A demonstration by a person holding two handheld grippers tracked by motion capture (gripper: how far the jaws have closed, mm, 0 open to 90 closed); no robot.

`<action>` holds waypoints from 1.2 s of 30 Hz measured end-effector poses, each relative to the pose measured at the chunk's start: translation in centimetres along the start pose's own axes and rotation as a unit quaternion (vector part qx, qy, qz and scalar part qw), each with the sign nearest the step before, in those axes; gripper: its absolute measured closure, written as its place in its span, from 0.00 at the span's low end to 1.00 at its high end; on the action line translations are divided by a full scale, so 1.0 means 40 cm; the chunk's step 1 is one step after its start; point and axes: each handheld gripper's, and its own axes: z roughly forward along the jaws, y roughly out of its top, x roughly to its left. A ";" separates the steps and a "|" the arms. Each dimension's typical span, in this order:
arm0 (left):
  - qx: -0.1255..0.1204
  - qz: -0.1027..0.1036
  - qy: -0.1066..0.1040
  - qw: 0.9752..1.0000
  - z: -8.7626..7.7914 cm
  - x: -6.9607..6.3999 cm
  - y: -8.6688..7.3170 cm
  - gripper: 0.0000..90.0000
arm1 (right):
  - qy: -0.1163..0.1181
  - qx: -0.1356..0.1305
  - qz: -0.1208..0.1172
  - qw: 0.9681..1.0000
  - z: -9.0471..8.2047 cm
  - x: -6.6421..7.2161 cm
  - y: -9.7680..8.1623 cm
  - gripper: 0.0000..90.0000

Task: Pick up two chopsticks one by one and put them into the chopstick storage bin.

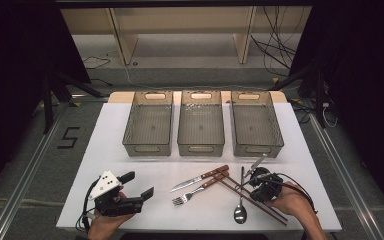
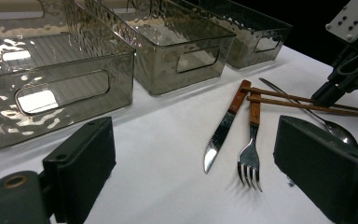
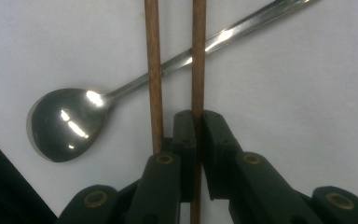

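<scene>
Chopsticks (image 3: 154,70), slender brown wood: one stick sat pinched between right gripper (image 3: 198,126) jaws, across a polished steel spoon (image 3: 60,123). Left gripper (image 2: 191,168) gaped wide, empty.

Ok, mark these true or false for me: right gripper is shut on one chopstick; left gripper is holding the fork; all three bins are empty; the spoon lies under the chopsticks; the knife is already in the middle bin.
1. The right gripper is shut on one chopstick: true; the other chopstick lies just outside its jaws.
2. The left gripper holds the fork: false; its jaws are open and hold nothing, and the fork lies on the table.
3. All three bins are empty: true.
4. The spoon lies under the chopsticks: true; its handle passes beneath both.
5. The knife is in the middle bin: false; it lies on the table beside the fork.
</scene>
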 end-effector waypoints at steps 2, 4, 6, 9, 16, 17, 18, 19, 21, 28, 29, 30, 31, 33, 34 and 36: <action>0.000 0.000 0.000 1.000 0.000 0.000 0.000 0.14 | 0.007 -0.002 0.001 1.000 -0.002 0.000 -0.001 0.95; 0.001 -0.002 0.000 1.000 0.000 0.000 0.000 0.14 | 0.004 -0.009 0.001 1.000 -0.009 -0.002 -0.002 0.95; 0.003 -0.001 -0.001 1.000 0.001 0.001 0.000 0.14 | -0.002 -0.019 0.003 1.000 -0.022 -0.005 -0.003 0.95; 0.004 -0.004 -0.001 1.000 0.003 0.000 0.000 0.14 | -0.009 -0.044 0.004 0.999 -0.049 -0.011 -0.003 0.95; 0.010 -0.011 -0.008 1.000 0.011 -0.011 0.010 0.14 | 0.008 -0.129 0.005 0.992 -0.097 -0.002 0.025 0.95; 0.011 -0.013 -0.011 1.000 0.012 -0.014 0.012 0.14 | 0.010 -0.140 0.005 0.990 -0.100 0.002 0.031 0.95; 0.012 -0.012 -0.011 1.000 0.015 -0.016 0.014 0.15 | 0.012 -0.149 0.004 0.989 -0.102 0.005 0.038 0.95; 0.015 -0.012 -0.012 1.000 0.017 -0.018 0.016 0.15 | 0.012 -0.156 0.003 0.988 -0.103 0.010 0.045 0.95; 0.018 -0.020 -0.013 1.000 0.023 -0.022 0.021 0.15 | 0.014 -0.171 0.001 0.985 -0.106 0.019 0.058 0.95; 0.044 -0.029 -0.025 0.998 0.064 -0.047 0.052 0.16 | 0.033 -0.223 0.005 0.974 -0.118 0.050 0.092 0.95; 0.043 -0.030 -0.028 0.998 0.071 -0.053 0.059 0.16 | 0.036 -0.230 0.005 0.972 -0.119 0.055 0.096 0.95; 0.044 -0.033 -0.032 0.998 0.078 -0.058 0.067 0.17 | 0.040 -0.237 0.007 0.971 -0.121 0.059 0.099 0.95; 0.046 -0.034 -0.037 0.998 0.084 -0.063 0.075 0.17 | 0.044 -0.242 0.007 0.969 -0.122 0.063 0.102 0.95; 0.046 -0.036 -0.041 0.997 0.099 -0.072 0.091 0.18 | 0.049 -0.250 0.006 0.967 -0.122 0.071 0.109 0.95; 0.048 -0.037 -0.043 0.997 0.106 -0.075 0.099 0.18 | 0.049 -0.254 0.007 0.966 -0.121 0.075 0.113 0.95; 0.053 -0.046 -0.051 0.996 0.120 -0.080 0.112 0.18 | 0.052 -0.264 0.009 0.963 -0.120 0.082 0.118 0.95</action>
